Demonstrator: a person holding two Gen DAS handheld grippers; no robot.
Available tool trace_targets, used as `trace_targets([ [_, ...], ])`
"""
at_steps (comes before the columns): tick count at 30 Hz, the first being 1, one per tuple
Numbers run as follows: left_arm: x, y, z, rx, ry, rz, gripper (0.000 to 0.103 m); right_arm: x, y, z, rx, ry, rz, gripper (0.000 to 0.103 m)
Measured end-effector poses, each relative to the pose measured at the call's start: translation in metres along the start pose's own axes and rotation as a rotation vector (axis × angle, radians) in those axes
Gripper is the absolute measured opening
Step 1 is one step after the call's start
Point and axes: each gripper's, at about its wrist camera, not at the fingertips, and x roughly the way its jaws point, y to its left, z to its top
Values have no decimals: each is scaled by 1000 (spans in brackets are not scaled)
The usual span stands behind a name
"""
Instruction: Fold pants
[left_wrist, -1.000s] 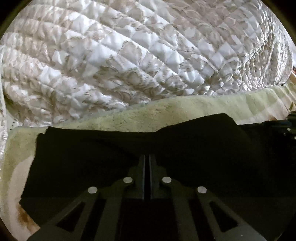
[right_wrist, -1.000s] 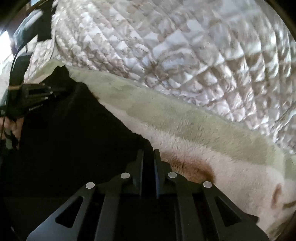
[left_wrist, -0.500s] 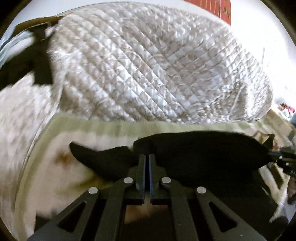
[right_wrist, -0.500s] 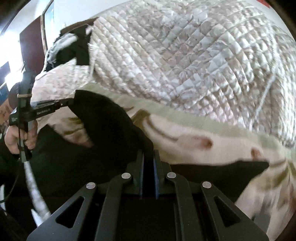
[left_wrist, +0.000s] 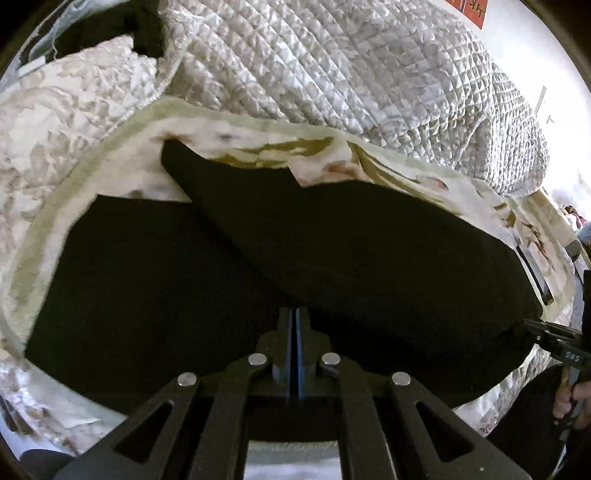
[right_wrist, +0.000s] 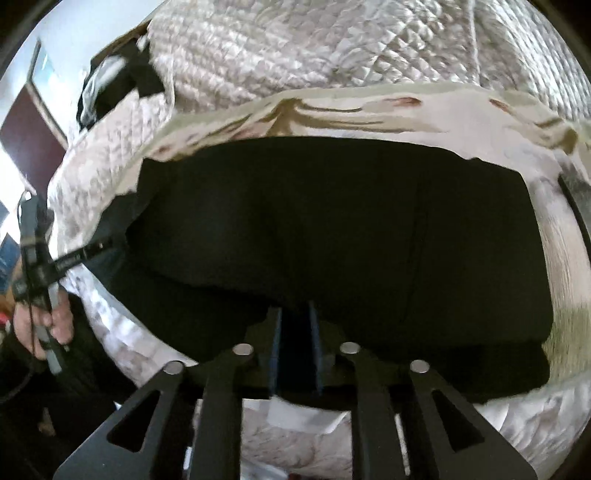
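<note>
The left gripper (left_wrist: 295, 314) has its jaws pressed together, the two blue-edged pads meeting in a thin seam, and the black cloth of the pants (left_wrist: 332, 236) is pinched at their tips. The right gripper (right_wrist: 294, 314) shows a clear gap between its jaws, which are opening; dark cloth lies in the gap, but whether the pads press on it cannot be told.

In the left wrist view the pants spread out from the jaws as a matte, featureless black sheet: a flat layer reaches toward 9 o'clock, and a raised fold runs from 11 o'clock across to 3 o'clock, where the right gripper meets its end. In the right wrist view the pants form a broad rounded-cornered slab from 9 to 3 o'clock, a second layer showing below its near edge, with the left gripper (right_wrist: 107, 245) at its 9 o'clock corner.

Under the pants lies a soft cream blanket (left_wrist: 258, 136) with a pale green border and blurred brown markings. Beyond it, toward 12 o'clock, a glossy white quilt (left_wrist: 351, 66) stitched in small puffy diamonds covers the bed.
</note>
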Motion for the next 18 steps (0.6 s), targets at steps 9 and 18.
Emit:
trace_targets([
  [9, -12, -11, 37, 25, -94, 22, 45, -36, -19, -29, 213, -96, 24, 47],
  [18, 37, -33, 61, 67, -55, 45, 56, -32, -72, -38, 487, -141, -3, 47],
])
